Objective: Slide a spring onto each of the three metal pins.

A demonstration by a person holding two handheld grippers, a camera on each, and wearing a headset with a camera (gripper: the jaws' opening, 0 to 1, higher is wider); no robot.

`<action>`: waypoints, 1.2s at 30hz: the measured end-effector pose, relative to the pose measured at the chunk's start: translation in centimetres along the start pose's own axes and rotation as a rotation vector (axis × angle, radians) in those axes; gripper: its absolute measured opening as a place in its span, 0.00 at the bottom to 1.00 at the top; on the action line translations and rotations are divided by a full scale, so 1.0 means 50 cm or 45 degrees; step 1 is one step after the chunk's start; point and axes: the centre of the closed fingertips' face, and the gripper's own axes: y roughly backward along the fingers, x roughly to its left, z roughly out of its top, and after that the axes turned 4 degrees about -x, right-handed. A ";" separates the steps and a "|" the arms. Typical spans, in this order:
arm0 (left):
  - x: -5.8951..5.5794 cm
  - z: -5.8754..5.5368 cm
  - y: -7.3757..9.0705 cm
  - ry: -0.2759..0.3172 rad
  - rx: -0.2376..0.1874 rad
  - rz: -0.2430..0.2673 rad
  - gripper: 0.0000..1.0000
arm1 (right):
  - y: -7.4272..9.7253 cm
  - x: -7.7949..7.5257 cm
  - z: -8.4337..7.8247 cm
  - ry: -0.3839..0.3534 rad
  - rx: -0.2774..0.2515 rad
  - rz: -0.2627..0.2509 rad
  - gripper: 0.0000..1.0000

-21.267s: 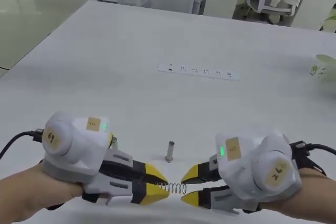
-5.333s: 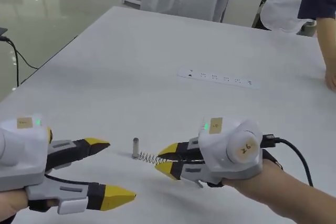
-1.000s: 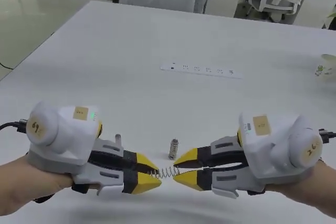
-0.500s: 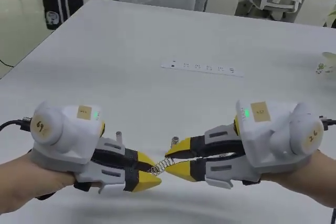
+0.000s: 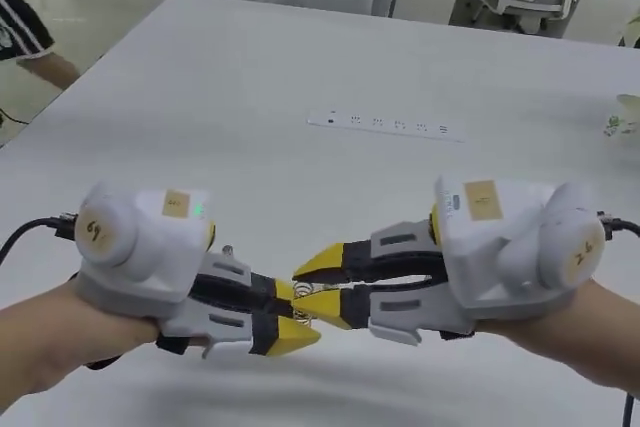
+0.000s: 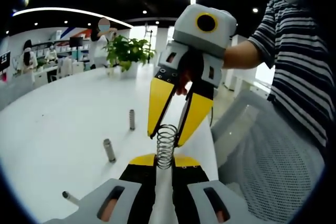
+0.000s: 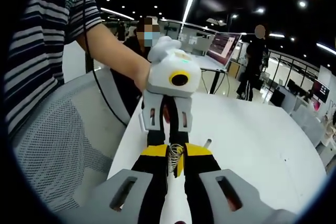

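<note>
Spring clamped in your left gripper; your right gripper jaws flank its far end, can't tell if pinching.

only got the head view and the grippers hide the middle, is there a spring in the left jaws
Observer: Yes. In the left gripper view the left gripper has its jaws closed on the near end of a spring, and the rest of the coil stands free above them.
Operator: ok and where are the pins, cant find them
Observer: The left gripper view has them on the table, all off to the left of the spring and apart from it: far pin, middle pin, near pin at the view's edge. They are too small to tell whether any carries a spring.
</note>
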 end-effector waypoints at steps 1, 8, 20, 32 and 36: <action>0.001 0.000 0.000 0.000 0.001 0.002 0.02 | -0.001 0.000 0.001 0.006 0.001 -0.002 0.07; 0.003 -0.010 0.008 0.039 0.015 0.023 0.03 | -0.006 0.001 -0.003 0.019 0.009 -0.004 0.07; 0.006 -0.007 0.014 0.068 -0.002 0.043 0.03 | -0.006 -0.004 0.000 0.024 0.013 0.000 0.07; 0.013 -0.008 0.017 0.090 -0.004 0.063 0.10 | -0.001 -0.008 -0.008 0.027 0.031 -0.005 0.07; 0.022 -0.011 0.030 0.106 -0.011 0.090 0.14 | -0.001 -0.011 -0.009 0.028 0.035 -0.010 0.07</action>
